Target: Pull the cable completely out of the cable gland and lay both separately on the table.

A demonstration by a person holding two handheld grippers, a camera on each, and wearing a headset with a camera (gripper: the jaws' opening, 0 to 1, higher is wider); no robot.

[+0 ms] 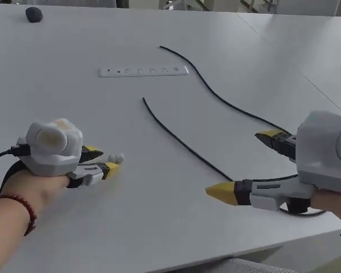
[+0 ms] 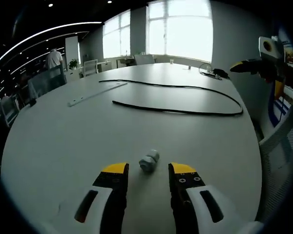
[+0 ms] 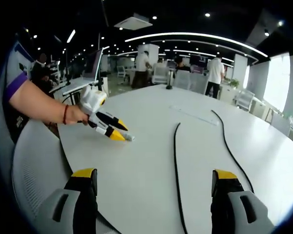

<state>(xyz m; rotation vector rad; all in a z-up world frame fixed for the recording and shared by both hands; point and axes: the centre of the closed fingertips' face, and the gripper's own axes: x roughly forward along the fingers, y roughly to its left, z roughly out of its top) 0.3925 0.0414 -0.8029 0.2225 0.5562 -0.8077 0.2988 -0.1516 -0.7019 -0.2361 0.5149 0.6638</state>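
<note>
On my left, the left tongs (image 1: 102,160) sit low over the table (image 1: 159,227) with their jaws parted and nothing held. The white cable gland (image 2: 149,161) lies on the tabletop just ahead of the two yellow tips, centred on the gap and, as far as I can tell, touching neither. I read that as the gland set down on its own, with the jaws wide enough to clear it. Farther out, beyond both tongs, a white power strip (image 1: 143,71) lies flat. The black cable (image 1: 187,147) runs loose across the table. One bare end lies well ahead of the gland, and the near stretch passes below the gap of the right tongs (image 1: 241,164), which are spread wide and grip nothing. With no cable in the gland, I judge both pieces laid separately and the task about finished. What's left is backing away without nudging either.
</note>
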